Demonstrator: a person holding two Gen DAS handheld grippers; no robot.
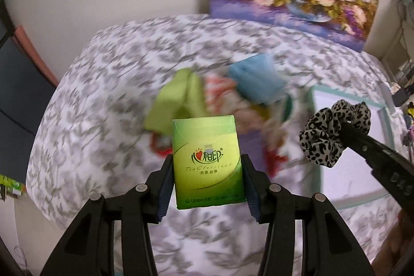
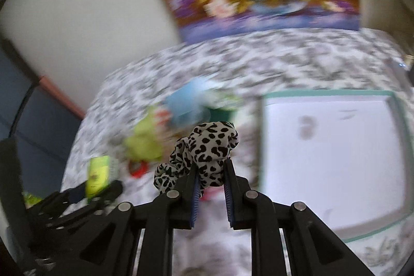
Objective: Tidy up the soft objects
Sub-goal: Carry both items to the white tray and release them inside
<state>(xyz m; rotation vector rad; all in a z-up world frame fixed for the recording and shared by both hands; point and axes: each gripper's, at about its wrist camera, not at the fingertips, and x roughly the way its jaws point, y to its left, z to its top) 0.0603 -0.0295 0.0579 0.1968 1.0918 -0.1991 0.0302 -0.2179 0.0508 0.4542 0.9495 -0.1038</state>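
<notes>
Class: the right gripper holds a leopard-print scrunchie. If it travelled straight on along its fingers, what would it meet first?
Probably the blurred pile of soft items on the patterned bedspread, just left of the white tray. The right gripper clamps the scrunchie; depth is unclear.

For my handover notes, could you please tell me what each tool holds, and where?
Left tool: green tissue pack, gripped by its lower long sides. Right tool: leopard-print scrunchie, pinched at its lower edge.

Left gripper (image 1: pixel 208 164) clamped partway, right gripper (image 2: pixel 211 172) nearly closed, both angled downward
</notes>
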